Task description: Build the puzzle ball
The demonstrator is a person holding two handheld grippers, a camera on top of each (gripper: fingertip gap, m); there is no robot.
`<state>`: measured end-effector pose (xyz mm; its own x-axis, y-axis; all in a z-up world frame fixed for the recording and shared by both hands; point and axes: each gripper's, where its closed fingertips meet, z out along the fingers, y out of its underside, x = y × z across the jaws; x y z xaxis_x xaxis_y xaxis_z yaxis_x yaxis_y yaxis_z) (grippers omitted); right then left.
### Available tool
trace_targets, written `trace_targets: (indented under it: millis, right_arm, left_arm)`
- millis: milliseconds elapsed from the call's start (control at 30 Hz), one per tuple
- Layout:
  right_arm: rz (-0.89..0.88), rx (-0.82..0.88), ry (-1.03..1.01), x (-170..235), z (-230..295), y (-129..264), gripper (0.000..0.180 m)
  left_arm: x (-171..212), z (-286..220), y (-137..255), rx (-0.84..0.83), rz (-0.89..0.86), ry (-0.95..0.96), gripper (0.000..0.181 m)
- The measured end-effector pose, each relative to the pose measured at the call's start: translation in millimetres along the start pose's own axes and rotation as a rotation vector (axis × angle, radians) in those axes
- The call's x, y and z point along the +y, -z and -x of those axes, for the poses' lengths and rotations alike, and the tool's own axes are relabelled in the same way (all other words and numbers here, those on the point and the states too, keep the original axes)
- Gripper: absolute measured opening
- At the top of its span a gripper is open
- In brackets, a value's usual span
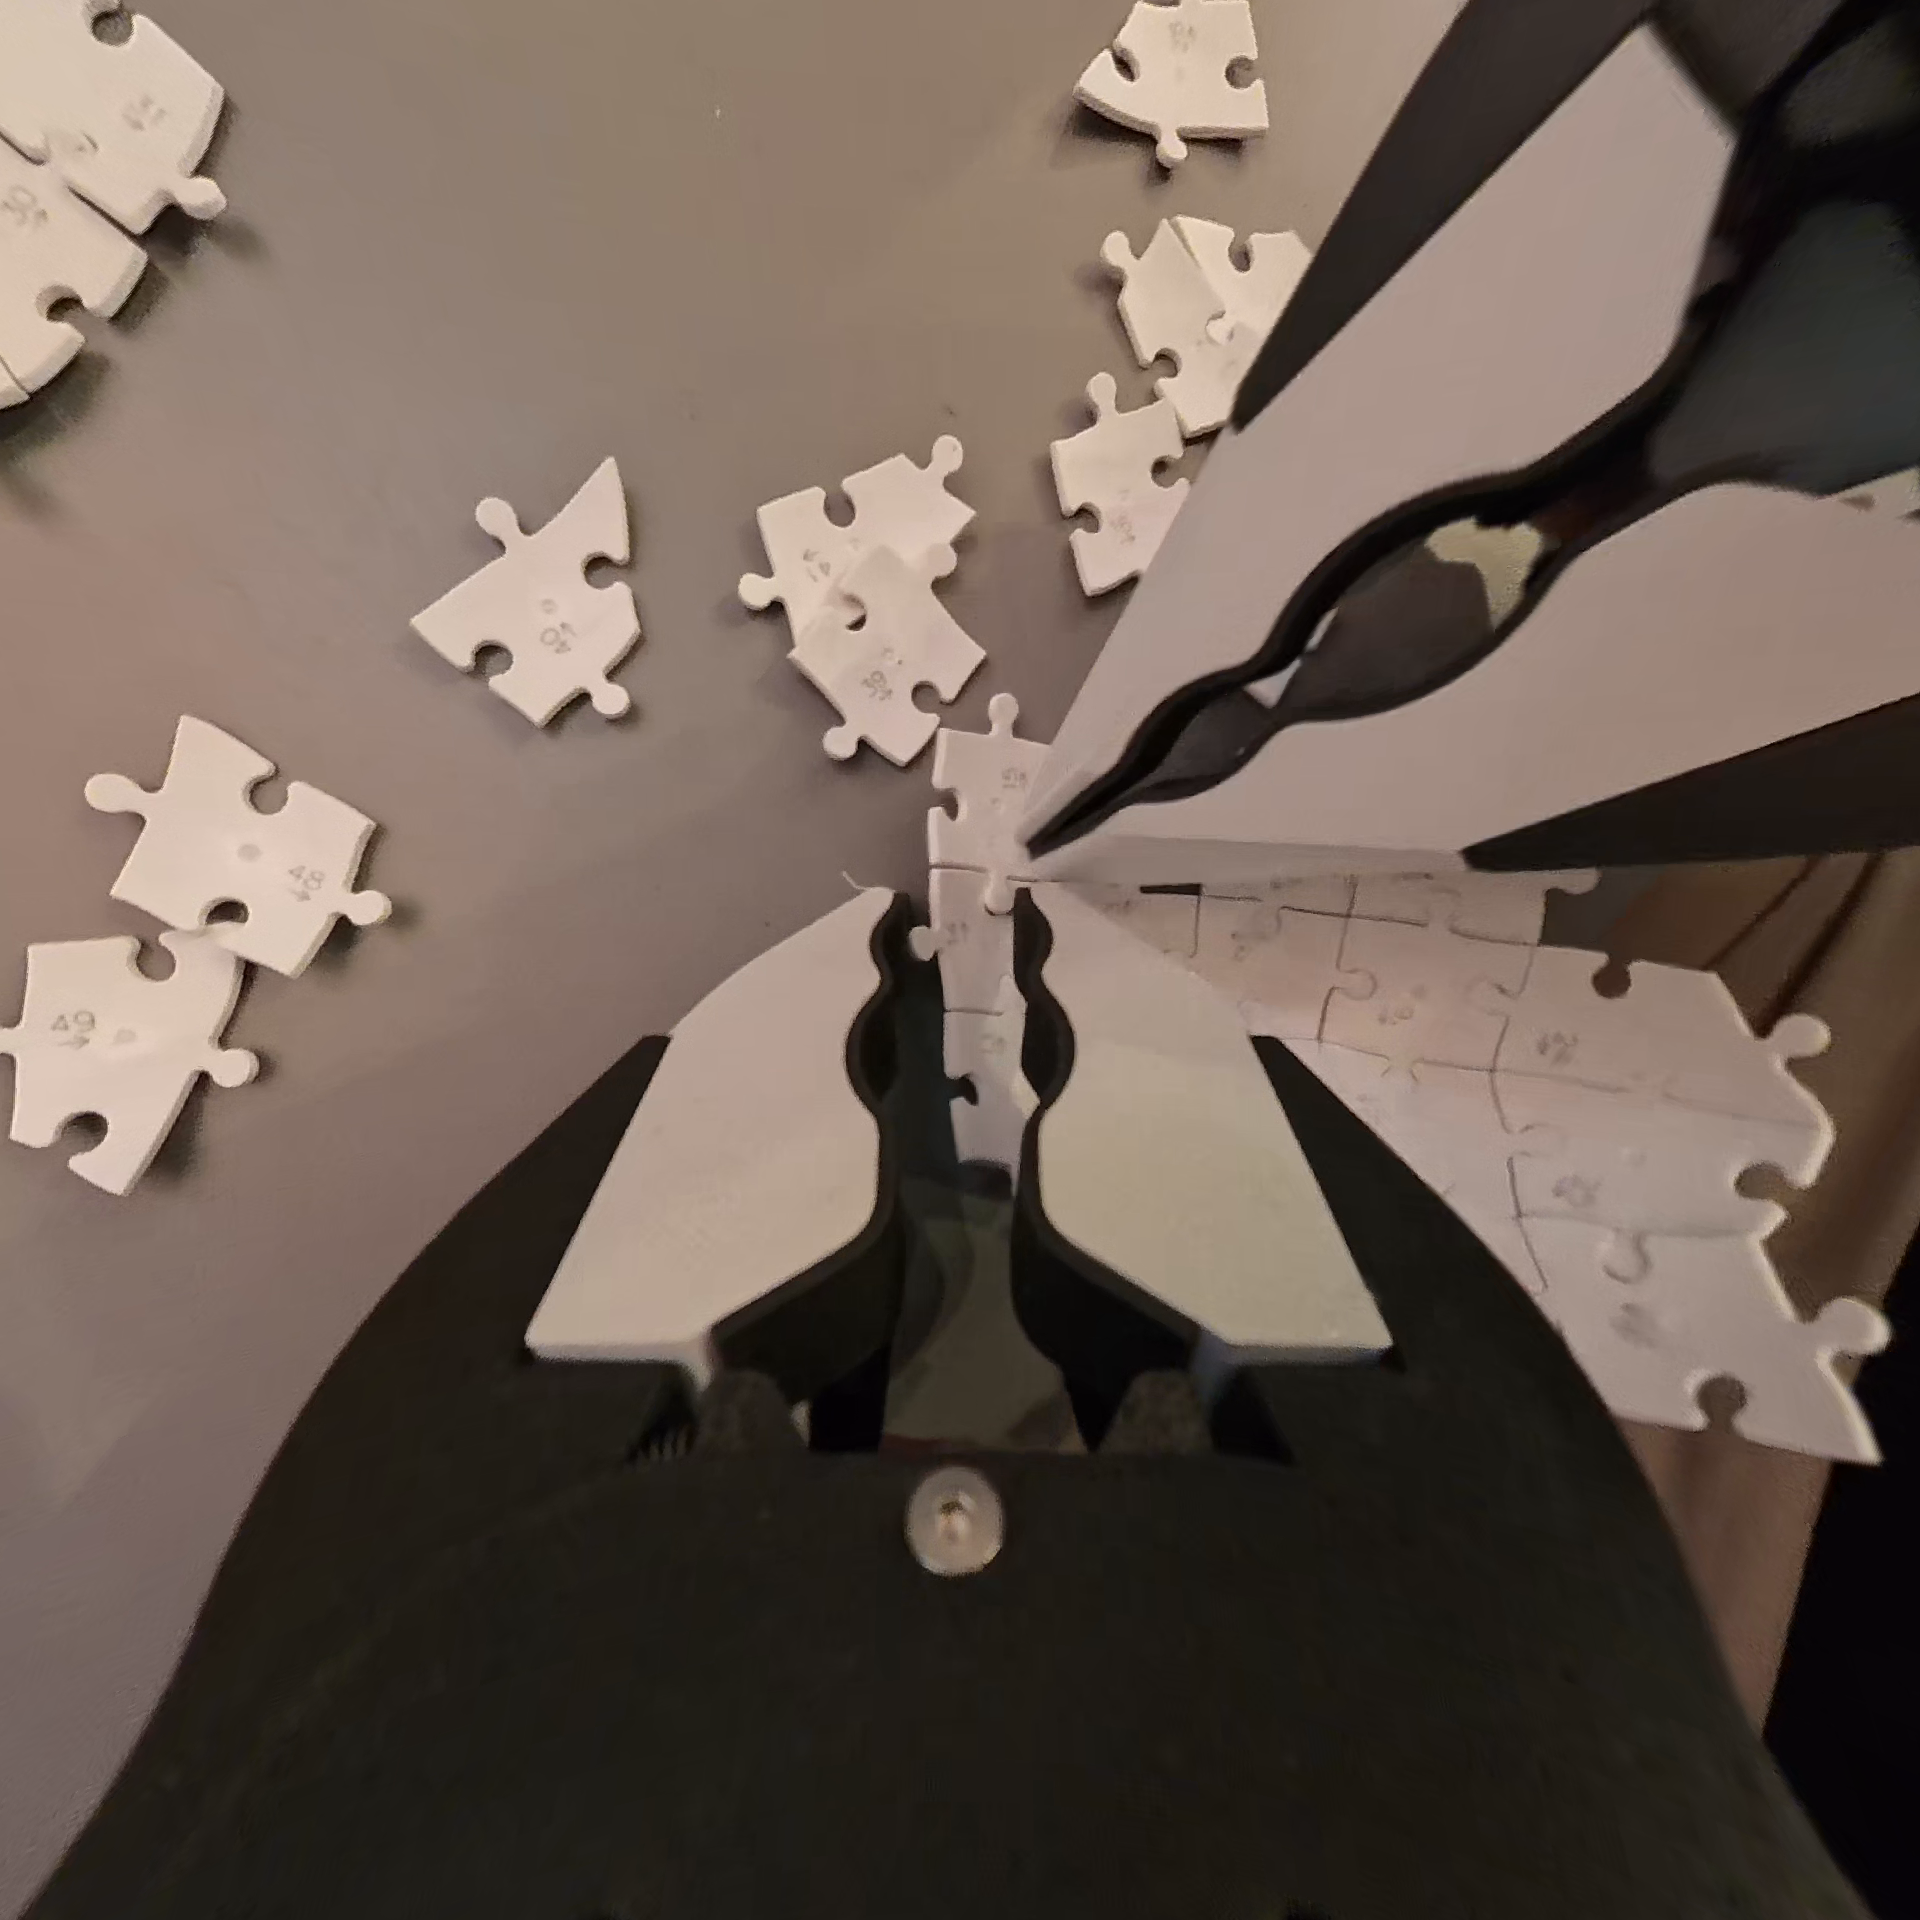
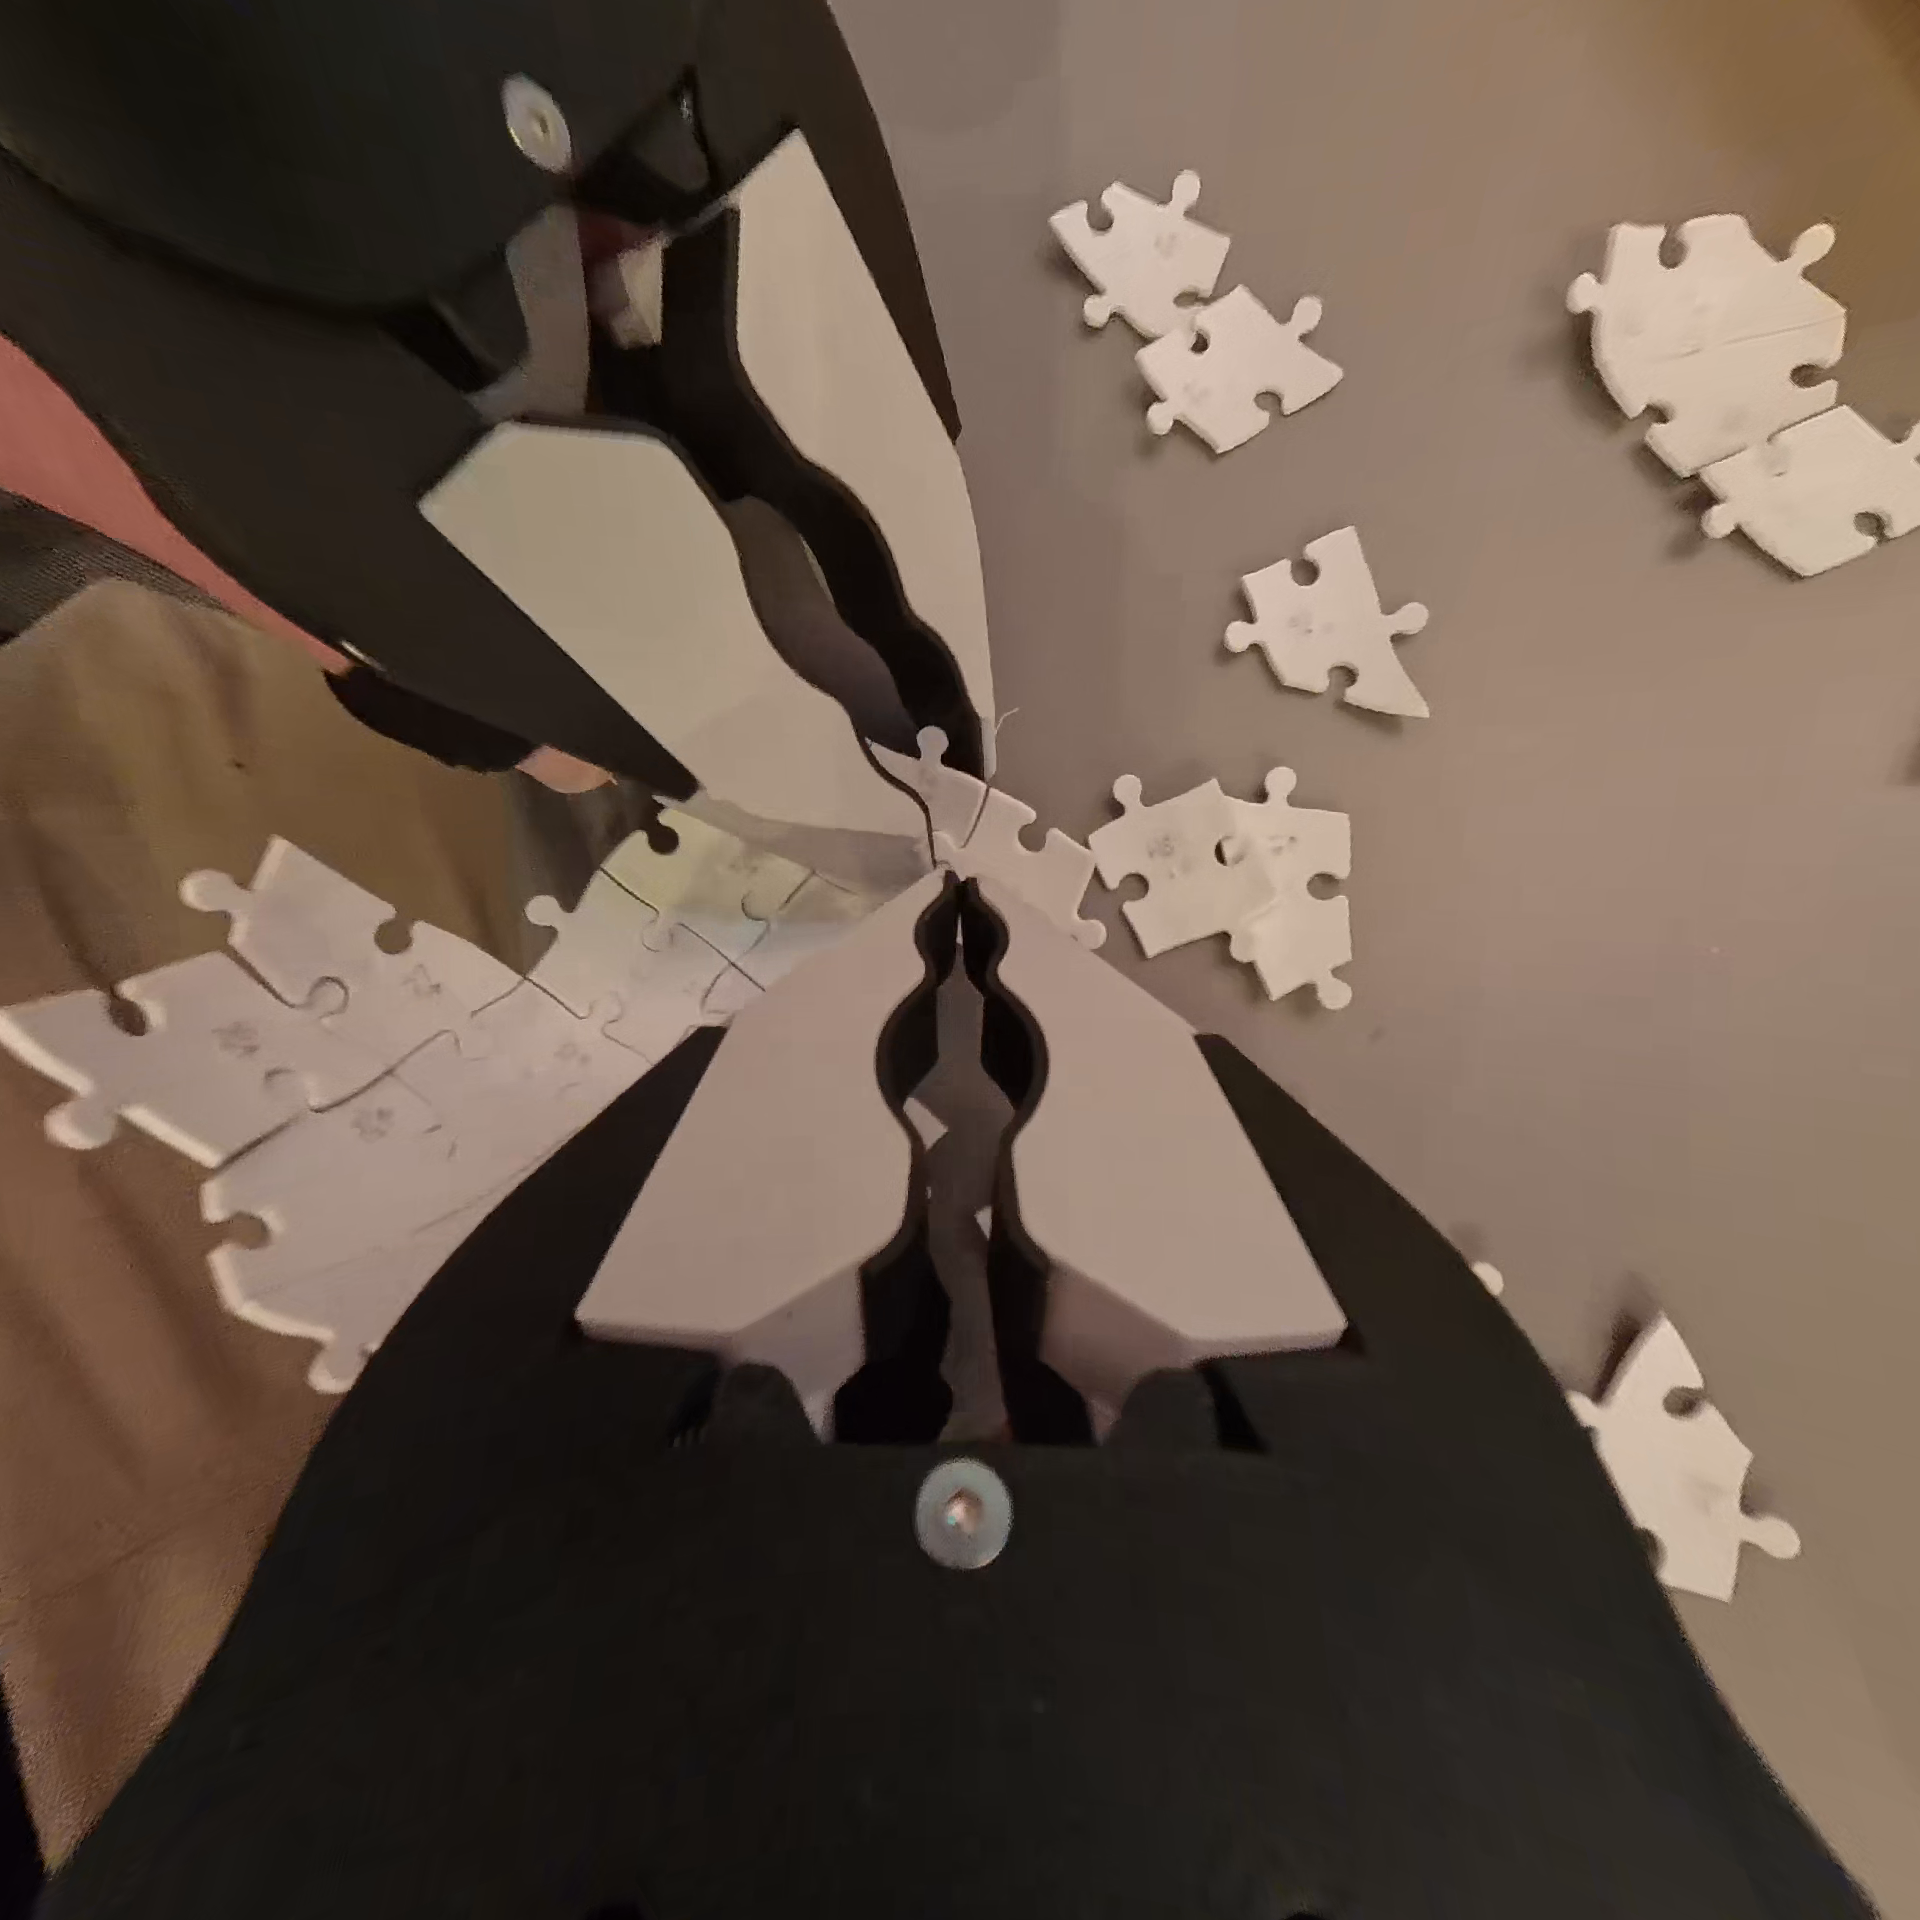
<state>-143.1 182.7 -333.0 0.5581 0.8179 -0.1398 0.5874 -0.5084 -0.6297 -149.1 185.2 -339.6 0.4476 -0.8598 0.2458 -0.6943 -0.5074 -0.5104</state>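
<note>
The assembled, curved section of white puzzle pieces [image 1: 1558,1091] hangs in the air over the grey table; it also shows in the right wrist view [image 2: 364,1039]. My left gripper [image 1: 961,914] is shut on the section's narrow end, which stands edge-on between its fingers. My right gripper [image 2: 954,883] comes in from the upper right of the left wrist view [image 1: 1039,844] and is shut on a single white piece [image 1: 982,790], whose knob sits at the section's edge. That piece [image 2: 1023,842] juts out to the right of both grippers' tips. The left gripper [image 2: 935,769] meets it from the upper left.
Loose white pieces lie on the grey table [image 1: 623,260]: one pointed piece [image 1: 530,613], an overlapping pair [image 1: 873,592], two at the left [image 1: 244,847], more at the upper right [image 1: 1195,312]. A joined group [image 2: 1725,343] lies far right. A person's tan clothing [image 2: 156,1351] is close by. Left and right tips are no more than a few centimetres apart.
</note>
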Motion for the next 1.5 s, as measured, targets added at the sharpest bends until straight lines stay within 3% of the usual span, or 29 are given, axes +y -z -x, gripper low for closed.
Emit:
trace_targets:
  millis: [367,667,1100,1267,1367,1500]
  right_arm:
    - [0.058,0.006,-0.010,3,0,-6,0.000]
    - [0.044,-0.009,-0.061,2,3,-7,0.000]
    - [-0.024,-0.036,-0.106,-5,-4,4,0.002]
    - [-0.051,-0.012,-0.110,-4,-21,36,0.007]
    - [0.039,-0.033,-0.039,17,-26,56,0.018]
    - [0.193,-0.022,0.122,49,-27,54,0.028]
  left_arm:
    - [-1,13,8,-0.039,-0.023,0.029,0.030]
    - [0,18,2,-0.173,0.051,-0.112,0.032]
    - [4,7,1,-0.163,0.066,-0.237,0.013]
    - [3,7,1,-0.169,0.086,-0.276,0.013]
    - [1,10,1,-0.209,0.092,-0.315,0.011]
    - [0,12,2,-0.238,0.118,-0.360,0.011]
